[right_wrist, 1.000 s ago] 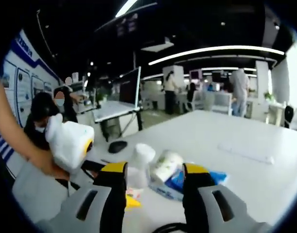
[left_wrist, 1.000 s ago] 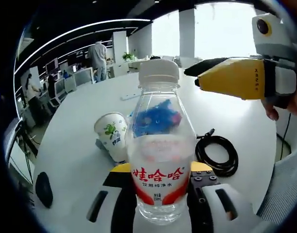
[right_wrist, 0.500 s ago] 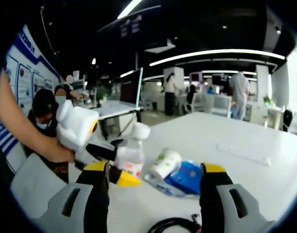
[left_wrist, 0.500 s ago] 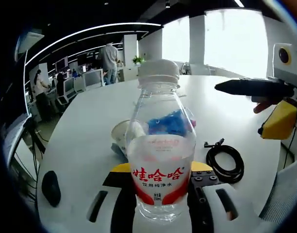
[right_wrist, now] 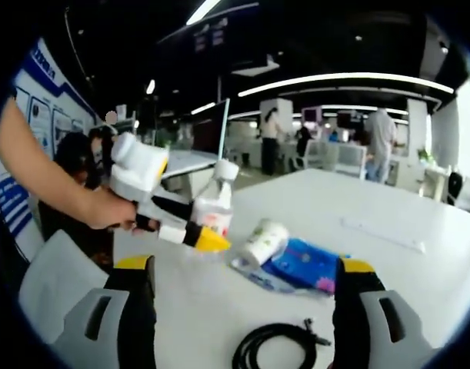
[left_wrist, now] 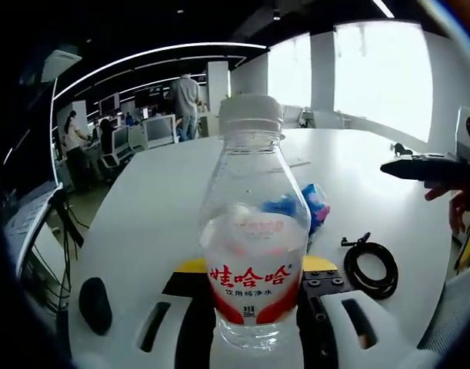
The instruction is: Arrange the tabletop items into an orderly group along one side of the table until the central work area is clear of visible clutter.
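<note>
A clear water bottle [left_wrist: 254, 231] with a white cap and red label stands upright between my left gripper's [left_wrist: 254, 277] jaws, which are shut on it. The right gripper view has that bottle [right_wrist: 214, 211] lifted off the white table [right_wrist: 388, 207] at the left, held by the left gripper [right_wrist: 200, 223]. A paper cup [right_wrist: 261, 241] lies on its side against a blue packet [right_wrist: 304, 265]. A black cable coil [right_wrist: 277, 346] lies nearer. My right gripper [right_wrist: 244, 269] is wide open above the table with nothing between its fingers. One of its fingers [left_wrist: 419, 167] enters the left gripper view from the right.
A black mouse [left_wrist: 95, 304] lies near the table's left edge. The cable coil [left_wrist: 371, 269] and blue packet [left_wrist: 315, 204] sit right of the bottle. A flat white strip [right_wrist: 381, 233] lies farther back. Desks, screens and people stand beyond the table.
My right gripper's jaws have spread much wider. The left gripper has lifted the bottle up and away from the cup. The right gripper has drawn off to the right in the left gripper view.
</note>
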Demonstrator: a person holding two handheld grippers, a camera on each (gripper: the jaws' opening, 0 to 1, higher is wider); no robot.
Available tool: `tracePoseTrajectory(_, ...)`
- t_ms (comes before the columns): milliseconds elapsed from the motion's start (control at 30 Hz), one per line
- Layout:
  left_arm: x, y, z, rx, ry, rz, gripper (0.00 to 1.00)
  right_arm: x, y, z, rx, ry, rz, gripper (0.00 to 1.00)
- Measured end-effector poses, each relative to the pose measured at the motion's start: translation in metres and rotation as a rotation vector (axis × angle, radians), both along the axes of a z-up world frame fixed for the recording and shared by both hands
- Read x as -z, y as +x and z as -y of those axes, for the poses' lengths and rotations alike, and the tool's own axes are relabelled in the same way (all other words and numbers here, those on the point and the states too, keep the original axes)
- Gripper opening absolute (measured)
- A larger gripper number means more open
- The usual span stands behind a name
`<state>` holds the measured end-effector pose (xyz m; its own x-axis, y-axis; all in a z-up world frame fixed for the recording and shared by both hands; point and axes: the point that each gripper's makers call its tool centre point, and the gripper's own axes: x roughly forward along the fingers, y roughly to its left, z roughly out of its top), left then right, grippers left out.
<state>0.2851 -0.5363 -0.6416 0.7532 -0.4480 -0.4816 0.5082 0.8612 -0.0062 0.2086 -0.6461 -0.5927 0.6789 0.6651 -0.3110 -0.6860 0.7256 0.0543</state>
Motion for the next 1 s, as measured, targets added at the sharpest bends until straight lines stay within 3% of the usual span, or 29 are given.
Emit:
tracePoseTrajectory(167, -0.001, 0.004, -0.006, -0.024, -0.003, 0.007, 0.38, 0.003, -0.005, 0.003, 0.011, 0.004, -0.022, 1.00)
tracePoseTrajectory(533, -0.004, 0.019, -0.024, -0.079, -0.012, 0.023, 0.39, 0.002, -0.015, 0.009, 0.043, -0.020, -0.015, 0.99)
tracePoseTrajectory(1000, -0.001, 0.039, -0.039, -0.120, -0.002, 0.045, 0.39, 0.009, -0.028, 0.023, 0.095, -0.004, -0.050, 1.00)
